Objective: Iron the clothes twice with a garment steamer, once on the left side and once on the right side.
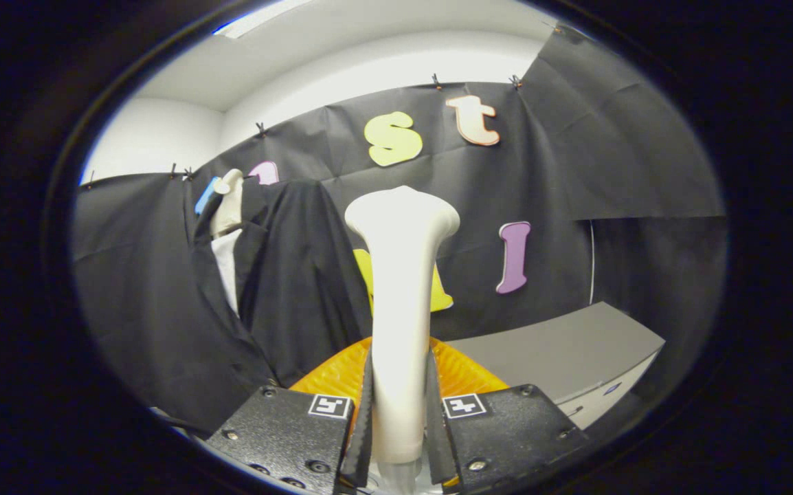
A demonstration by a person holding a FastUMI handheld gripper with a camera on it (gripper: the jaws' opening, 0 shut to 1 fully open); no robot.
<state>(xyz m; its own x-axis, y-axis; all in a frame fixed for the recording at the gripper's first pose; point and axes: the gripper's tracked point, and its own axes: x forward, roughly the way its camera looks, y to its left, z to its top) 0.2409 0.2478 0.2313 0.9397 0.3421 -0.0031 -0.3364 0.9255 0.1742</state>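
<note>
Garment: dark jacket (286, 275) hung on a mannequin (228, 206), left of and beyond the fingers.
Grip: gripper (400, 419) clenched on the steamer (400, 289) handle, head upright.
Risk: handle might slip or twist mid-stroke, skewing the pass.
Surface: grey table (561, 350) to the right; white walls above.

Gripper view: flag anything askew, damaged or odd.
Nothing stands out. The gripper is shut on the steamer, held upright; the dark jacket hangs on its mannequin beyond, apart from the steamer.
</note>
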